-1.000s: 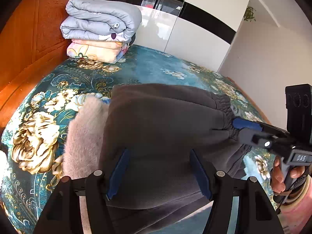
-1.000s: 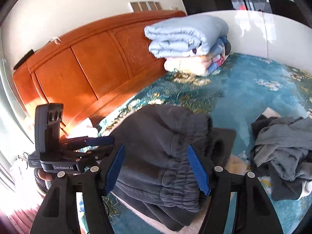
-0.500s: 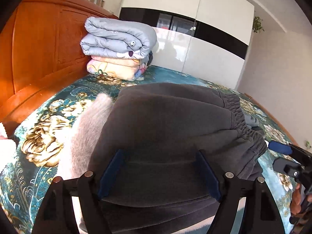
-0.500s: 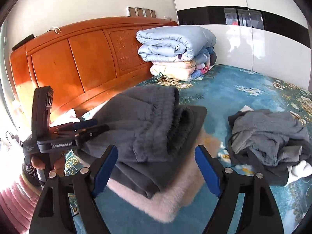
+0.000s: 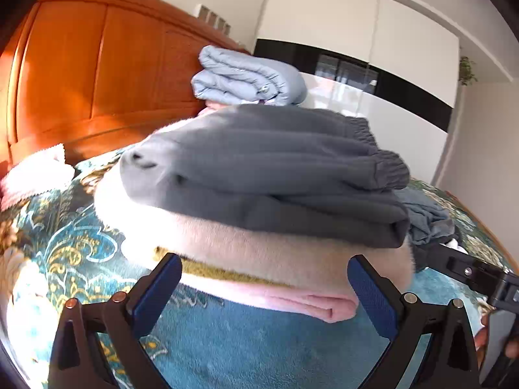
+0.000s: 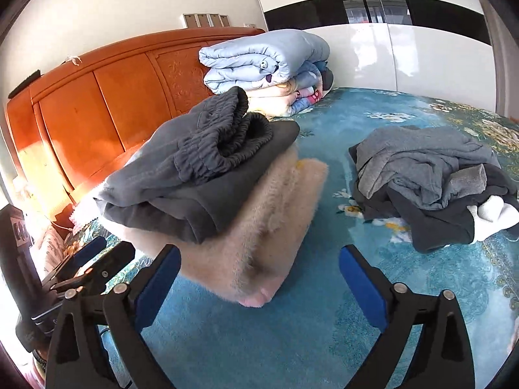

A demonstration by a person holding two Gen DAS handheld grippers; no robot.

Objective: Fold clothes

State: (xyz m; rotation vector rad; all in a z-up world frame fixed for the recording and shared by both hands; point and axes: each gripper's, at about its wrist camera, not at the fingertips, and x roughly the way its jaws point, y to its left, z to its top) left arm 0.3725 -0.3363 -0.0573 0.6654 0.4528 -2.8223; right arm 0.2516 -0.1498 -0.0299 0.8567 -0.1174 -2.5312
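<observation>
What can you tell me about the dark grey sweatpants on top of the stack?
The dark grey sweatpants are folded into a thick bundle of soft, fleecy-looking fabric, with the gathered elastic waistband uppermost and bunched open. They lie on top of a folded fluffy beige garment on the blue floral bedspread. Neither gripper touches them; both sets of jaws stand open in front of the stack.

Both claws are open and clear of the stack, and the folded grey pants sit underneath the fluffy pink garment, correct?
Not quite. The folded grey pants lie on top of the fluffy pink garment, as the right wrist view shows. The rest holds: left claw and right claw are open, clear of the stack.
</observation>
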